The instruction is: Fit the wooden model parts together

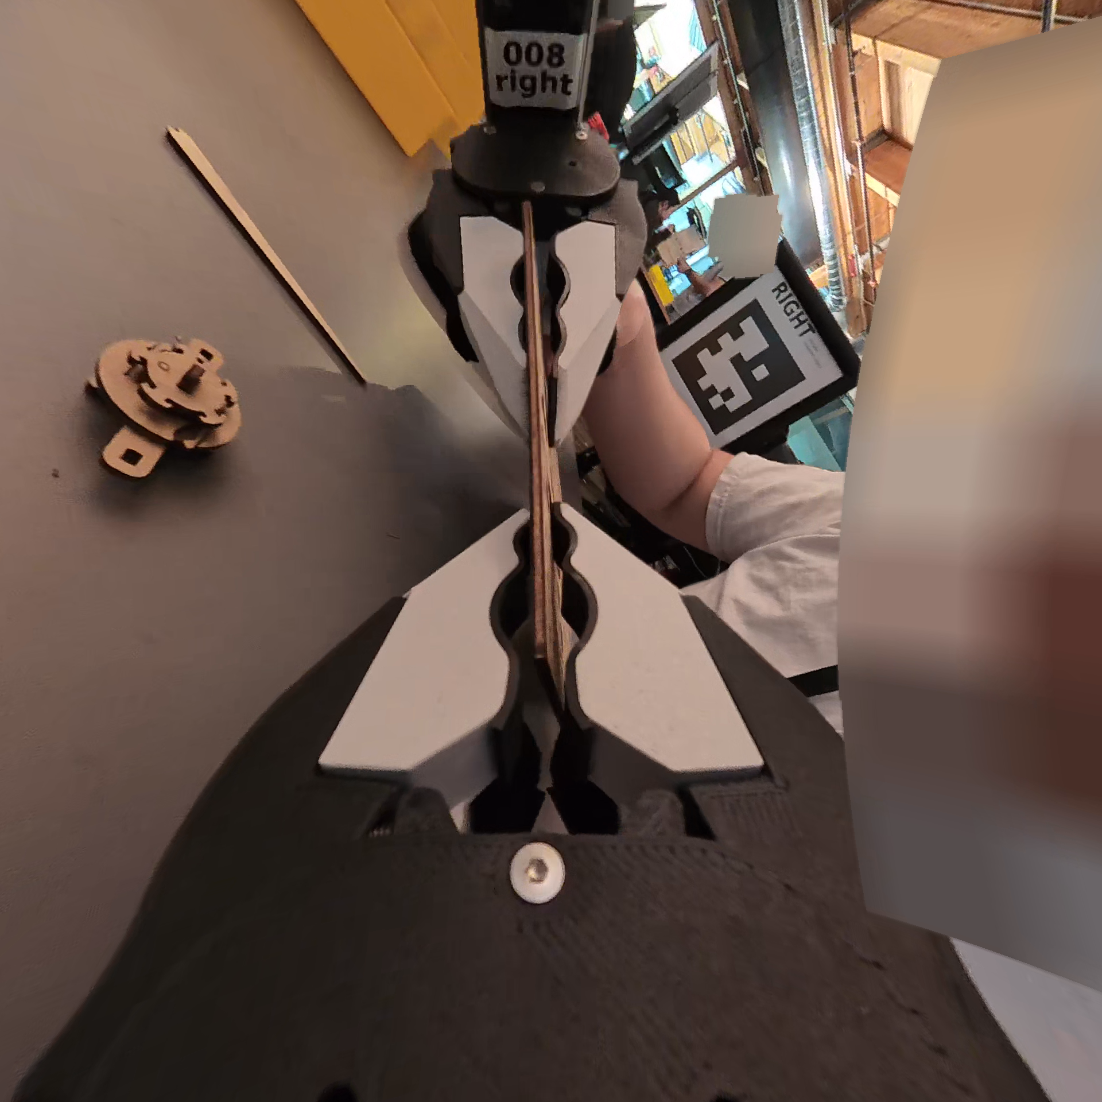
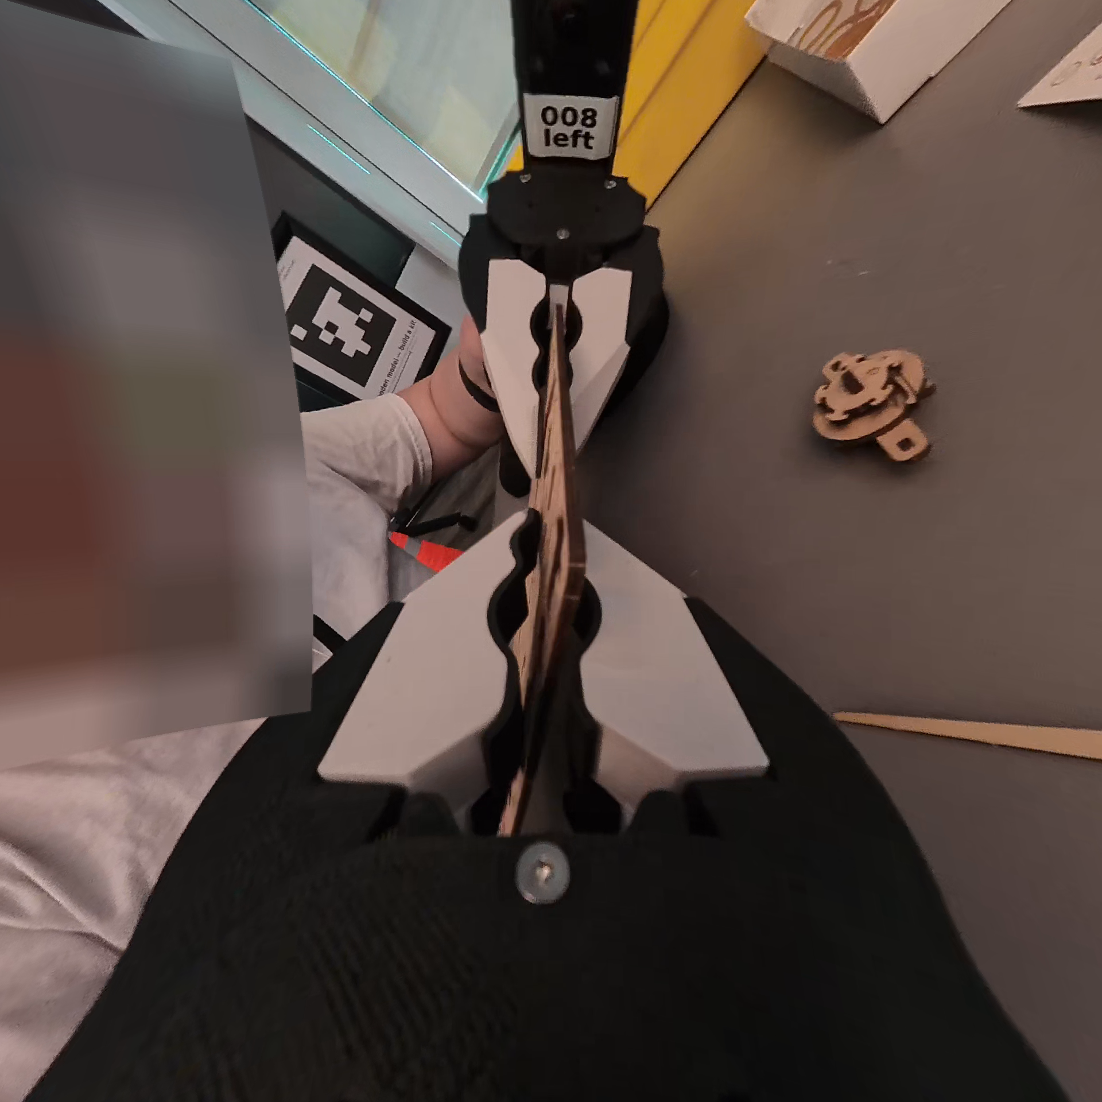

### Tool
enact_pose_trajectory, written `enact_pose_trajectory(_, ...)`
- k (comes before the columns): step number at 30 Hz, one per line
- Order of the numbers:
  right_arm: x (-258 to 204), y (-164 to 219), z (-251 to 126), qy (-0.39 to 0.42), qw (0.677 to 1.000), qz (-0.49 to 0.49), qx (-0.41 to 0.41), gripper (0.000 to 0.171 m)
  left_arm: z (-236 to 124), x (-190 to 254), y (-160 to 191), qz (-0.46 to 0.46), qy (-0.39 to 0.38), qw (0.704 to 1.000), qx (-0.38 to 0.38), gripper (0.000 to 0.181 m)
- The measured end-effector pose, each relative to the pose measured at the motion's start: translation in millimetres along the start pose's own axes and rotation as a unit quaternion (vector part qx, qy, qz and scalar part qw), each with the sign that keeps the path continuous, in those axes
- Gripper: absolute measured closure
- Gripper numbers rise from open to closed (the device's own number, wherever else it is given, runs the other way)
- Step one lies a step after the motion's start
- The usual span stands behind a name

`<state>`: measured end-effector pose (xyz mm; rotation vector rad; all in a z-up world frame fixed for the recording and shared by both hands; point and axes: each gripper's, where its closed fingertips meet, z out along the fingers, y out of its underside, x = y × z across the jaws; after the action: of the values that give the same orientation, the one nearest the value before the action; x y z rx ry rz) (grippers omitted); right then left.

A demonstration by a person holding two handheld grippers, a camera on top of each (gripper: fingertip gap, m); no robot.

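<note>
1. while both of my tongs are facing each other nose to nose above the bench (image 1: pixel 179 596), i am holding one thin wooden sheet (image 1: pixel 539 536) edge-on between them.
2. my left gripper (image 1: pixel 539 525) is clamping one end of that sheet, its white fingers (image 1: pixel 441 656) pressing in from both sides; in the right wrist view the same tong is showing farther off, closed on the far end.
3. my right gripper (image 2: pixel 551 536) is clamping the other end, with the sheet running down between its pads almost to the screw.
4. the sheet is looking layered along its edge, so i am judging that two flat parts may be lying face to face here, though i cannot tell whether they are locked yet.
5. a small round wooden sub-assembly (image 1: pixel 164 405) with a square-holed tab is sitting on the bench well apart from my tongs, looking already fitted from several pieces.
6. a long thin wooden sliver (image 1: pixel 262 250) is lying loose on the bench beyond it, untouched.
7. by my reckoning the work is partway: one cluster is done, while the held sheet, the sliver and the cluster are not yet joined.
</note>
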<state>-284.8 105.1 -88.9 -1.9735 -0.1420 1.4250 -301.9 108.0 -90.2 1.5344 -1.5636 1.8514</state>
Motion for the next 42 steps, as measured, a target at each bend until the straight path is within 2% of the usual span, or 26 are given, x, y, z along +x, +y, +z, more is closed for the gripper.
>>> enact_pose_trajectory(6,12,-12,0,0.007,1.000,0.015,0.014,0.162,-2,-10,-3,-0.035,-0.022,0.999,0.035,0.181)
enact_pose_trajectory(10,34,-16,-3,0.078,0.996,0.035,0.031,0.125,-3,-19,-4,-0.026,-0.065,0.996,0.055,0.180)
enact_pose_trajectory(15,43,8,8,0.135,0.988,0.071,-0.010,0.108,-6,-21,-6,-0.039,-0.073,0.993,0.081,0.180)
enact_pose_trajectory(19,47,5,7,0.162,0.983,0.090,0.010,0.115,-9,-23,-8,-0.045,-0.076,0.992,0.095,0.180)
enact_pose_trajectory(22,51,2,7,0.186,0.977,0.105,0.025,0.097,-8,-24,-8,-0.038,-0.084,0.991,0.094,0.180)
enact_pose_trajectory(30,51,-1,7,0.242,0.966,0.078,0.043,0.078,-8,-24,-8,-0.031,-0.088,0.991,0.097,0.179)
enact_pose_trajectory(33,55,-2,-5,0.304,0.950,0.051,0.043,0.062,-8,-25,-6,-0.028,-0.094,0.991,0.095,0.179)
enact_pose_trajectory(35,57,-1,-11,0.341,0.939,0.028,0.037,0.061,-9,-25,-7,-0.028,-0.094,0.990,0.100,0.179)
enact_pose_trajectory(38,56,3,0,0.335,0.941,0.030,0.032,0.063,-10,-24,-8,-0.027,-0.095,0.989,0.107,0.179)
enact_pose_trajectory(42,59,1,2,0.346,0.937,0.015,0.040,0.075,-11,-22,-7,-0.025,-0.094,0.989,0.112,0.180)
